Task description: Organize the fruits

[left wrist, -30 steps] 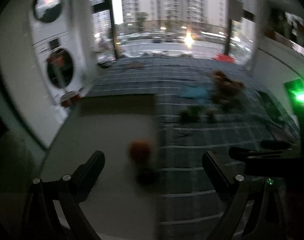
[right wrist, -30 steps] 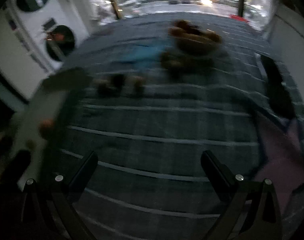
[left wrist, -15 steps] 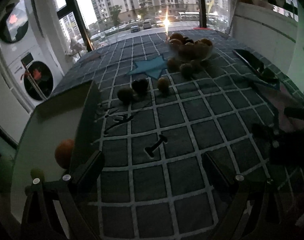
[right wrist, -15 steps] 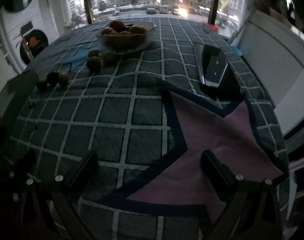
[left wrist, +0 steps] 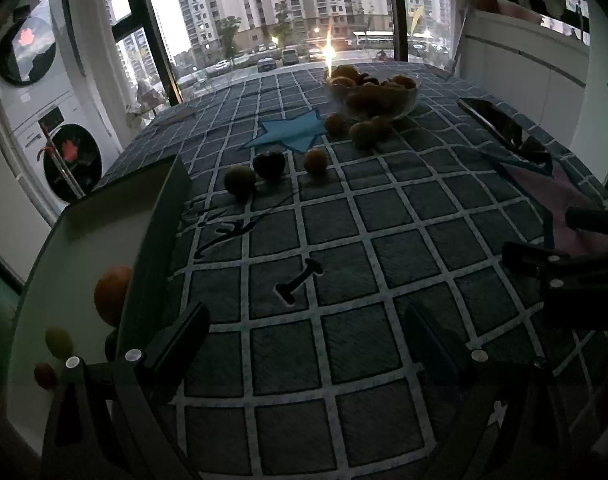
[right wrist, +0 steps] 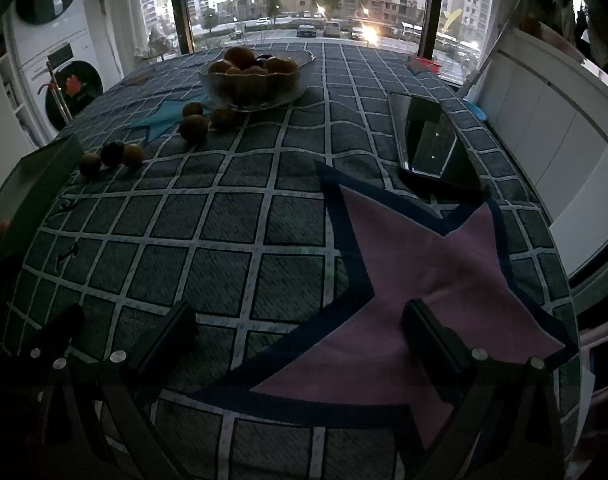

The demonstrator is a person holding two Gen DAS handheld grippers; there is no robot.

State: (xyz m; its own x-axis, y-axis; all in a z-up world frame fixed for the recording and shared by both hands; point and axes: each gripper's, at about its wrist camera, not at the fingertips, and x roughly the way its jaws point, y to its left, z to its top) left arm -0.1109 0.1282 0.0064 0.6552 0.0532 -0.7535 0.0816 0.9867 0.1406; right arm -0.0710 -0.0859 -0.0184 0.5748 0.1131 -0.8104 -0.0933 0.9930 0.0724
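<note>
Pulling back from tray (left wrist: 104,216), lower left, orange (left wrist: 112,294) now inside; left gripper (left wrist: 304,344) and right gripper (right wrist: 300,332) both released, empty; next fruit pending.

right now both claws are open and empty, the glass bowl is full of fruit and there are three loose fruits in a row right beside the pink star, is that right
Not quite. The row of three loose fruits lies by the white tray, far from the pink star patch, as the right wrist view shows. The rest holds: the left claw and right claw are open and empty, and the clear glass bowl is full of fruit.
</note>
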